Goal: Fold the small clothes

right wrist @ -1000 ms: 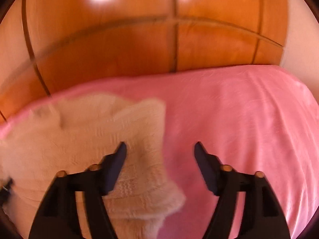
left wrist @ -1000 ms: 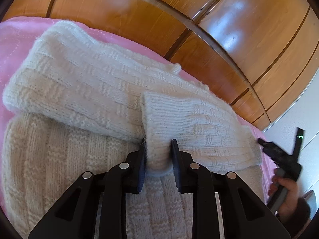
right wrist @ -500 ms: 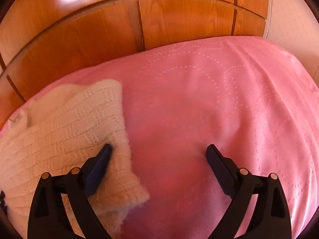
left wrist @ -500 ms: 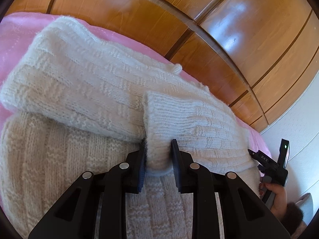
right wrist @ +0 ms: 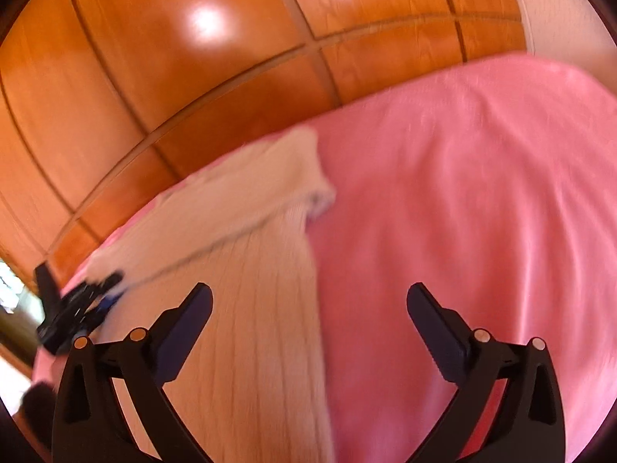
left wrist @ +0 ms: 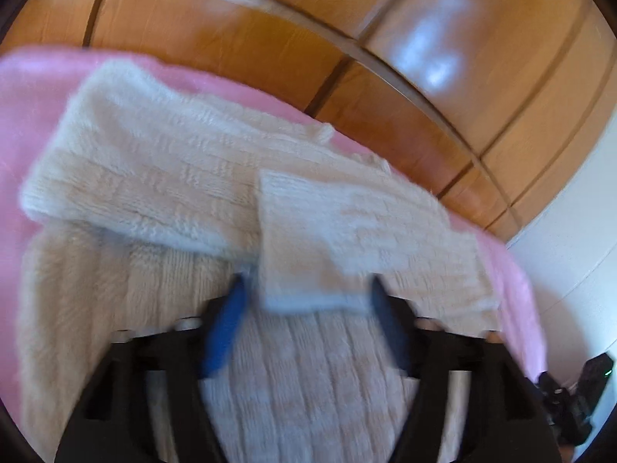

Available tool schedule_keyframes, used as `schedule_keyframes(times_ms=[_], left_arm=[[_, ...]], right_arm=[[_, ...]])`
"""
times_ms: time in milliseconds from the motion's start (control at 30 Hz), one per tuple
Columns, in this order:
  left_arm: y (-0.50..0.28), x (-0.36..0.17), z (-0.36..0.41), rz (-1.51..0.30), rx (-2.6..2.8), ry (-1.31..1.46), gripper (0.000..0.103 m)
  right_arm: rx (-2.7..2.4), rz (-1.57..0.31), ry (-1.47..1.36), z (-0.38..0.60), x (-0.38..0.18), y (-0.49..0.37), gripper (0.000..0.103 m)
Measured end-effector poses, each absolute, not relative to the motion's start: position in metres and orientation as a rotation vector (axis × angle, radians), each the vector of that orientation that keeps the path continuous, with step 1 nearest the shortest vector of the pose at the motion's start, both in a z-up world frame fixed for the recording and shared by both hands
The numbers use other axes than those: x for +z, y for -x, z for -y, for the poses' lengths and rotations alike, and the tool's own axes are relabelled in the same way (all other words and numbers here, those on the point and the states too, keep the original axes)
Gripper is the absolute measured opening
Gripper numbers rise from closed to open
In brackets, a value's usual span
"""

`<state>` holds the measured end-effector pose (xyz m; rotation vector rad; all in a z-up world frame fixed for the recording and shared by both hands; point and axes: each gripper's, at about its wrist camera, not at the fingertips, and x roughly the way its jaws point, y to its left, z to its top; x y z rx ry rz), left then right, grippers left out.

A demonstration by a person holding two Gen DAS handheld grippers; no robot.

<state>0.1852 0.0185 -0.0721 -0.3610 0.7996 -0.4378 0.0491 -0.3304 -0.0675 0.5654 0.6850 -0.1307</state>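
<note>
A cream knitted sweater (left wrist: 162, 177) lies on a pink bedspread (left wrist: 27, 92), both sleeves folded across its chest. My left gripper (left wrist: 308, 297) is open, its jaws spread on either side of the right sleeve's cuff (left wrist: 308, 270), which lies loose on the sweater body. The view is blurred by motion. In the right wrist view the sweater (right wrist: 246, 270) lies to the left. My right gripper (right wrist: 308, 305) is wide open and empty, above the sweater's right edge. The left gripper shows there at far left (right wrist: 77, 301).
A glossy wooden headboard (left wrist: 347, 38) runs behind the bed. A white wall (left wrist: 578, 231) stands at the right. Bare pink bedspread (right wrist: 462, 212) stretches to the right of the sweater. The right gripper shows at the lower right edge (left wrist: 578, 397).
My left gripper has opened and let go of the sleeve cuff, which now lies on the sweater. My right gripper has pulled back toward me and swung left over the sweater's edge.
</note>
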Motion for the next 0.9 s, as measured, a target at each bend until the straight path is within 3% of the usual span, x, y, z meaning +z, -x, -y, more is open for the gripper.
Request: schedule_keyframes(times_ms=[267,400,467,533,633,767,900], left_arm=[[-0.111,-0.044,-0.044,-0.751,-0.341,0.274,0.084],[-0.084,-0.045,-0.082,-0.776,-0.274,0.345,0.082],[-0.074,-0.044,-0.098,-0.772,-0.233,0.336,0.073],[-0.063,-0.046,-0.117,-0.783,-0.187,0.316,0.058],[-0.053,-0.059,-0.142,-0.843,-0.132,0.319,0.041],[-0.032,-0.077,-0.166,-0.878,-0.239,0.455,0.037],[-0.014,-0.084,-0.170,-0.878,-0.406,0.561,0.037]], right_arm=[[-0.009,-0.675,-0.686,0.330,-0.066,-0.009,0.098],[0.051,-0.707,-0.676,0.320,-0.065,-0.002,0.074],[0.067,-0.716,-0.660,0.317,-0.065,0.000,0.066],[0.082,-0.732,-0.642,0.314,-0.066,0.001,0.061],[0.074,-0.761,-0.645,0.315,-0.072,0.005,0.059],[0.079,-0.793,-0.702,0.323,-0.088,0.010,0.051],[0.186,-0.793,-0.772,0.320,-0.097,0.016,0.049]])
